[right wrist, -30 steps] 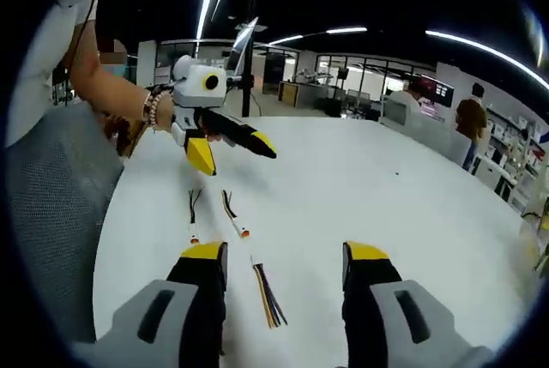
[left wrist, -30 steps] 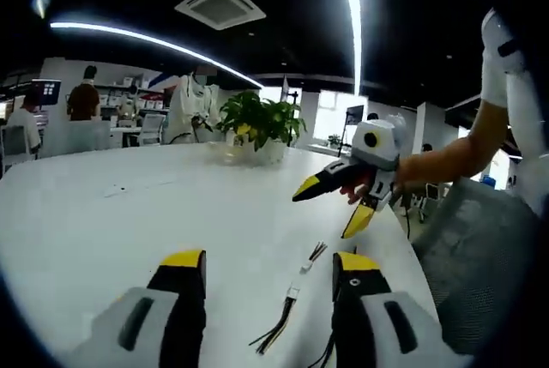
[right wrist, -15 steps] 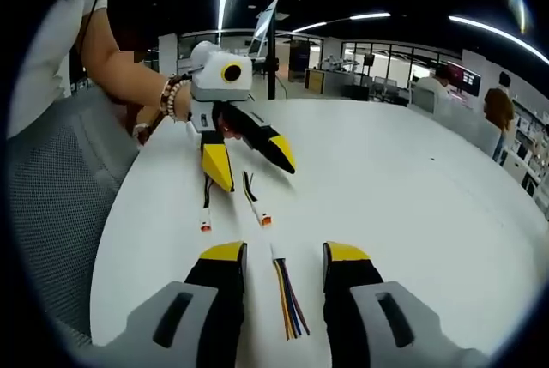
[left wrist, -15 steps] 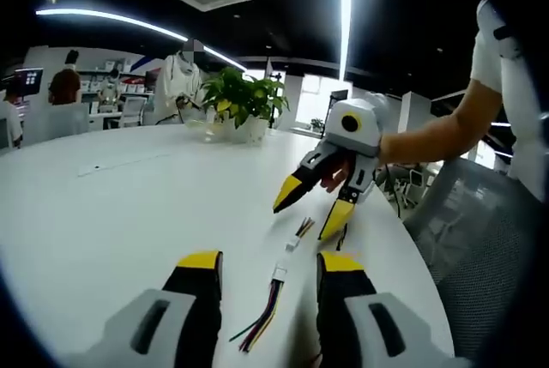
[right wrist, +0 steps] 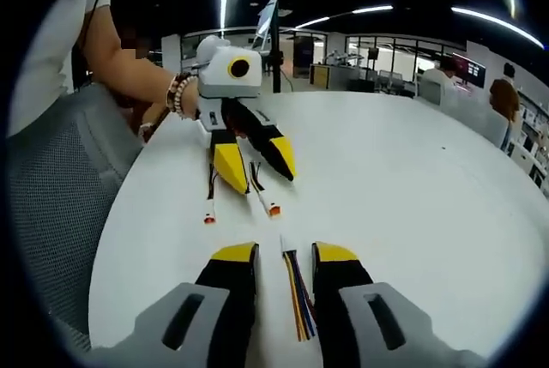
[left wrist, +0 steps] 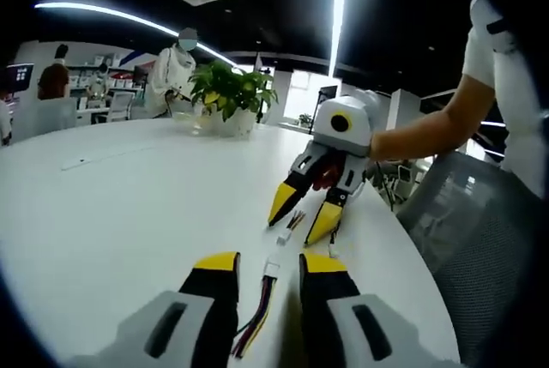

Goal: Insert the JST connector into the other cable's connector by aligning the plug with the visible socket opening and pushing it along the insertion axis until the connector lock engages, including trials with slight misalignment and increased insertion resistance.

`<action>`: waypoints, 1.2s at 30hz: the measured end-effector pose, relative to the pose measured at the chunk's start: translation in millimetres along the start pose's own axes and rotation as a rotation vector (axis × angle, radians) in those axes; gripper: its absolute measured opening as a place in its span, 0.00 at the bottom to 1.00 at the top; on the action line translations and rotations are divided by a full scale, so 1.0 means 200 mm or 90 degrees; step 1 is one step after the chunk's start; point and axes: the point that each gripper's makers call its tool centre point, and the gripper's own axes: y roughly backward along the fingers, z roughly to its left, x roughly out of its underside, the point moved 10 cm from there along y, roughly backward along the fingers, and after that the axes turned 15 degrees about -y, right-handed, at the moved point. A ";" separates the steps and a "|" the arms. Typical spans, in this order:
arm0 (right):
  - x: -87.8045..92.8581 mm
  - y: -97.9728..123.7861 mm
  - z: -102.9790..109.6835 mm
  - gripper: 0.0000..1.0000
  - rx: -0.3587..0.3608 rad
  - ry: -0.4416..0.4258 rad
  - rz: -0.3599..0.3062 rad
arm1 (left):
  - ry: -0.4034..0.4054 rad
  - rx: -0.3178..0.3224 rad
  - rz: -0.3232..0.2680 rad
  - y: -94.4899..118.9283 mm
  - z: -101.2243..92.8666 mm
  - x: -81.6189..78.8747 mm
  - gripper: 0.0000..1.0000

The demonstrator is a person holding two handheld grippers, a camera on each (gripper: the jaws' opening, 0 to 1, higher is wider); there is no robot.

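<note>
My left gripper (left wrist: 268,262) is open, its yellow-tipped jaws low over the white table (left wrist: 129,205) on either side of a cable with a white connector (left wrist: 271,268) and multicoloured wires. My right gripper (right wrist: 284,254) is open as well, straddling a second multicoloured cable (right wrist: 297,299). Each gripper faces the other. In the left gripper view the right gripper (left wrist: 300,218) points down over its cable's connector (left wrist: 282,236). In the right gripper view the left gripper (right wrist: 257,175) stands over a cable ending in a reddish connector (right wrist: 273,209).
A third short cable (right wrist: 208,210) lies beside the left gripper, near the table's edge. A potted plant (left wrist: 225,98) stands at the far side of the table. A grey mesh chair (right wrist: 60,214) is close to the table edge. People stand in the office behind.
Both grippers have come lower and closer to each other, and their jaws have narrowed around the cables. The cables themselves lie where they were.
</note>
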 end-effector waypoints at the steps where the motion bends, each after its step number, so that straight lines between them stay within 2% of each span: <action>1: 0.00 0.00 0.00 0.21 -0.006 0.002 0.001 | -0.002 0.003 0.004 0.00 0.00 0.00 0.22; 5: 0.02 -0.01 -0.01 0.17 -0.009 0.003 0.004 | 0.001 0.010 0.008 -0.01 0.01 0.02 0.17; 8: 0.02 0.00 -0.02 0.14 -0.010 -0.014 -0.009 | -0.005 0.016 0.002 -0.01 0.01 0.02 0.11; 13: 0.02 0.00 -0.03 0.12 -0.013 -0.011 -0.017 | -0.003 0.010 0.008 -0.02 0.02 0.03 0.11; 16: 0.02 0.00 -0.03 0.05 -0.018 -0.010 -0.019 | -0.003 0.014 0.008 -0.02 0.02 0.03 0.11; 27: 0.03 0.00 -0.04 0.05 -0.034 0.000 -0.028 | -0.033 0.040 0.025 -0.03 0.00 0.04 0.07; 30: 0.03 0.00 -0.04 0.05 -0.048 0.008 -0.023 | -0.042 0.044 0.029 -0.03 0.00 0.04 0.01; 36: 0.02 0.00 -0.02 0.05 -0.050 0.016 -0.012 | -0.052 0.061 0.027 -0.02 0.00 0.03 0.01</action>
